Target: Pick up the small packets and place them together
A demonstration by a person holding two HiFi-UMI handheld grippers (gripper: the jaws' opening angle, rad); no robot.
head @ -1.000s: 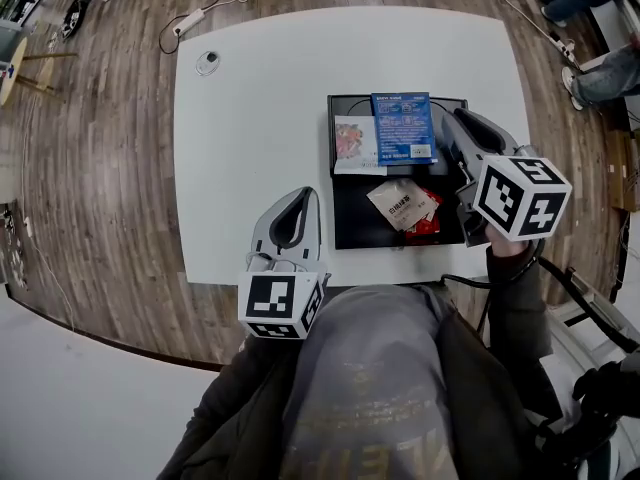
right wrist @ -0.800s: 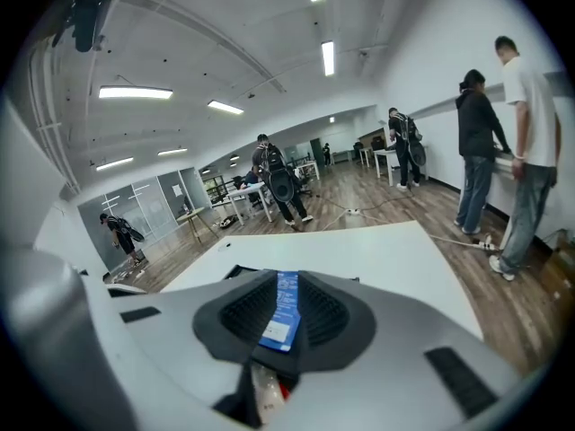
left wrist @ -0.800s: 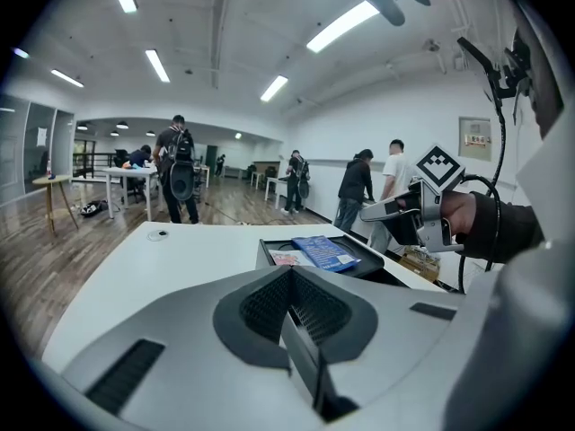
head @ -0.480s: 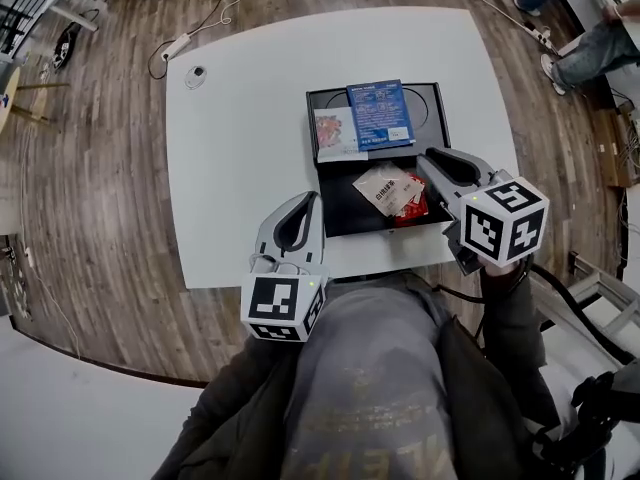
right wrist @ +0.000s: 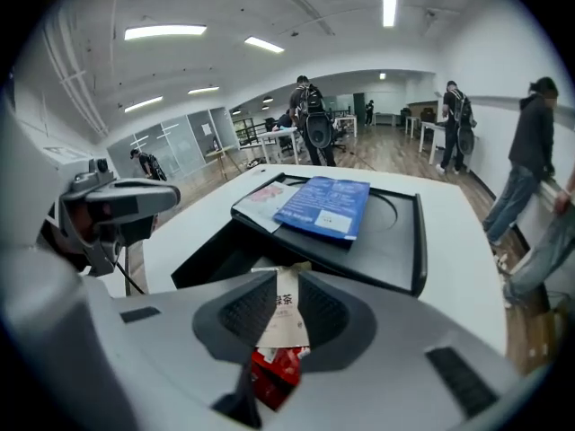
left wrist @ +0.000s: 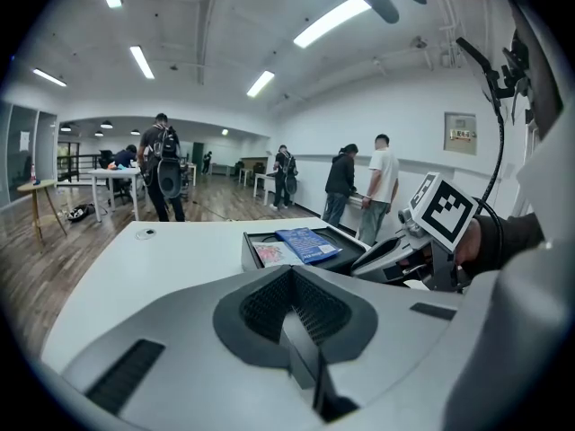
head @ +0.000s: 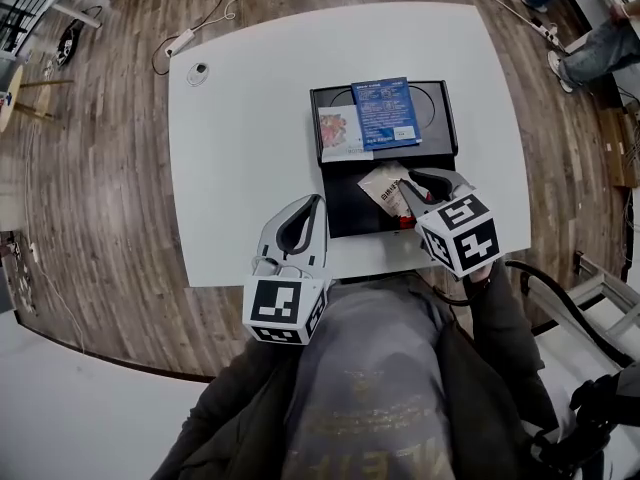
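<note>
Beige tea packet (head: pixel 385 190) first: it lies in the near, deeper half of the black tray (head: pixel 345 213), overlapping a red packet (head: pixel 406 222) that peeks out from under its near edge. The right hand-held gripper (head: pixel 408 192) is tipped down into that half. In its own view the jaws stand partly apart, straddling the beige packet, and the red one shows just below between them. The pads are not clamped on either, so nothing is gripped there. The tray's near wall runs close under that gripper.

On the far, raised half of the tray, a blue packet (head: pixel 385 111) lies flat and overlaps the edge of a white packet with a pink print (head: pixel 338 133) on its left. Those two sit together, apart from the beige and red pair.

The left hand-held gripper (head: pixel 313 201) hangs at the near edge of the white worktop (head: pixel 250 148), left of the tray and clear of it, with its jaws closed together on nothing.

Further out, a small round disc (head: pixel 198 71) sits near the worktop's far left corner, well away from everything else. A power strip (head: pixel 180 40) and its cable lie on the wooden floor (head: pixel 100 168) beyond that corner. In the gripper views, several people stand around other tables in the room behind.
</note>
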